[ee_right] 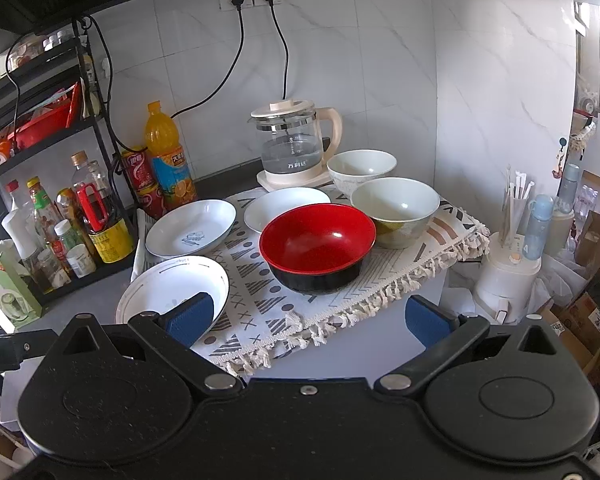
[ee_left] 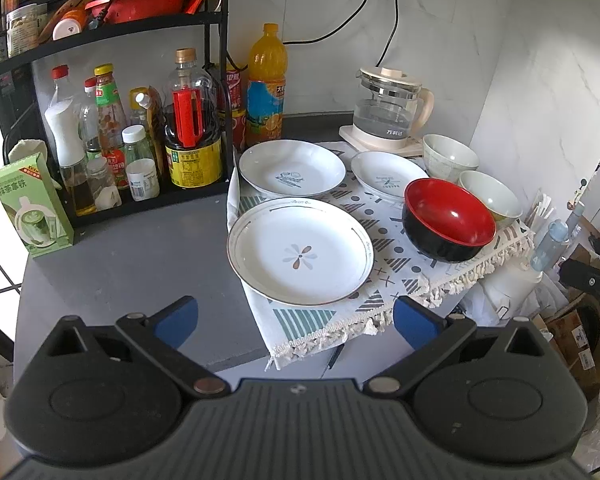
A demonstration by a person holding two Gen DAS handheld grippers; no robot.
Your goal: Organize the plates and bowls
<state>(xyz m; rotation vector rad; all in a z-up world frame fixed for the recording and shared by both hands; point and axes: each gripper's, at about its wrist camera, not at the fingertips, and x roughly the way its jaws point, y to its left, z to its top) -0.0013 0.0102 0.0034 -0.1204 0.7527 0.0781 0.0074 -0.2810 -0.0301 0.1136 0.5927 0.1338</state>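
While both claws are hovering spread and empty, the desk (ee_left: 140, 264) is carrying a patterned cloth (ee_left: 384, 236) bearing: flower plate (ee_left: 300, 252) nearest; red bowl (ee_right: 318, 246) centre; two pale bowls (ee_right: 396, 210) behind; left claw (ee_left: 296, 320); right claw (ee_right: 310, 318).

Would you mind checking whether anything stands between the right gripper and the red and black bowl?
Nothing visible does. The right gripper, open, faces the red and black bowl across bare patterned cloth.

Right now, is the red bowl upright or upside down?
Upright: the red bowl rests on its black base on the cloth, its glossy red, empty inside facing up.
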